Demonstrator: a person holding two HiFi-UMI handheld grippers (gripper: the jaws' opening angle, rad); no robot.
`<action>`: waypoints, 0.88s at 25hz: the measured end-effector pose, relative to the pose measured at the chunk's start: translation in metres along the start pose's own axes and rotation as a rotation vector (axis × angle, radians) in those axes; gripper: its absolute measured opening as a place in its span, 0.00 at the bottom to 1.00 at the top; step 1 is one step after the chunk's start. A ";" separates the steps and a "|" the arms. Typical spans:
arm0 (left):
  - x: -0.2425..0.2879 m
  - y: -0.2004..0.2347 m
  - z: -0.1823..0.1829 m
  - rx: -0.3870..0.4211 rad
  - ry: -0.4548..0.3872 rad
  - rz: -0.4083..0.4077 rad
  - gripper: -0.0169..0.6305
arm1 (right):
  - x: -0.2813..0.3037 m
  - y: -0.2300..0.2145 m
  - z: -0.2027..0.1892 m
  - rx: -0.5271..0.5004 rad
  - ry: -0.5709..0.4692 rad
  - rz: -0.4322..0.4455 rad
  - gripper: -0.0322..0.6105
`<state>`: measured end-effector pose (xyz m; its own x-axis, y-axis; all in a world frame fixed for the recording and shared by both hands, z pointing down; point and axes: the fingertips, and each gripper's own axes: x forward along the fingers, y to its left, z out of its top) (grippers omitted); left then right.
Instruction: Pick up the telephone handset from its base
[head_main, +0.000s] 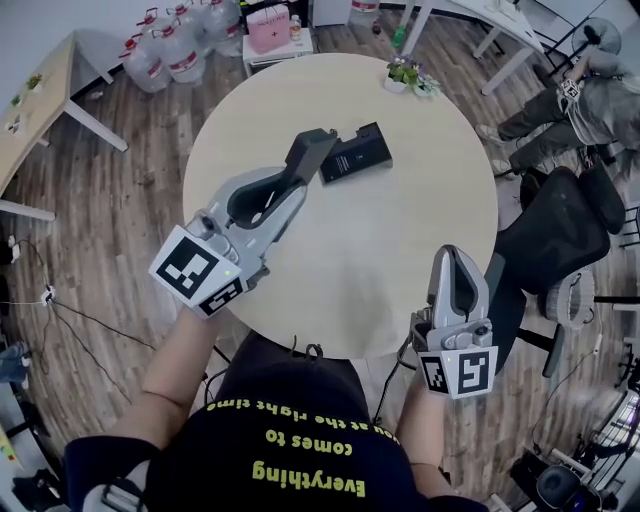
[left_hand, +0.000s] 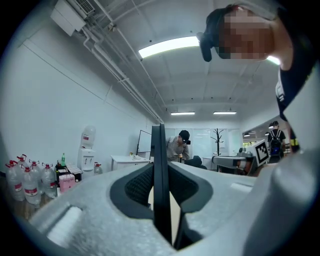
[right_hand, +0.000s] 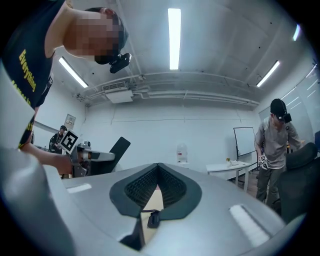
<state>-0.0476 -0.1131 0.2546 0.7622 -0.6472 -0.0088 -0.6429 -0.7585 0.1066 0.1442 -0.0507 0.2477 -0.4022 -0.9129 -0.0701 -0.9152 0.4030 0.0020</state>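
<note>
**Handset off base, in left tongs**

We've got the left tongs (head_main: 296, 178) clamped on the black handset (head_main: 312, 150), w/ its thin edge btwn the pads, held about level in the air. It's clear of its base (head_main: 362, 152), which sits on the round table (head_main: 400, 230) just right of it in the head view. Our right tongs (head_main: 456, 258) are pinched fully together w/ nothing in them. They hang over the table's near-right edge, well apart from handset & base. A small potted plant (head_main: 404, 73) stands at the far rim.
</note>
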 end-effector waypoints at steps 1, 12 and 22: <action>-0.003 -0.001 0.002 -0.002 -0.005 0.005 0.15 | -0.001 0.001 0.002 -0.003 -0.003 0.000 0.07; -0.044 -0.010 0.011 0.052 -0.093 0.074 0.15 | -0.005 -0.010 0.016 -0.027 -0.039 -0.047 0.07; -0.049 0.000 0.000 0.063 -0.073 0.140 0.15 | -0.006 -0.004 0.019 -0.050 -0.049 -0.051 0.07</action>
<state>-0.0849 -0.0820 0.2550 0.6592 -0.7487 -0.0707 -0.7474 -0.6626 0.0489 0.1513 -0.0455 0.2295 -0.3546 -0.9273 -0.1199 -0.9350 0.3515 0.0465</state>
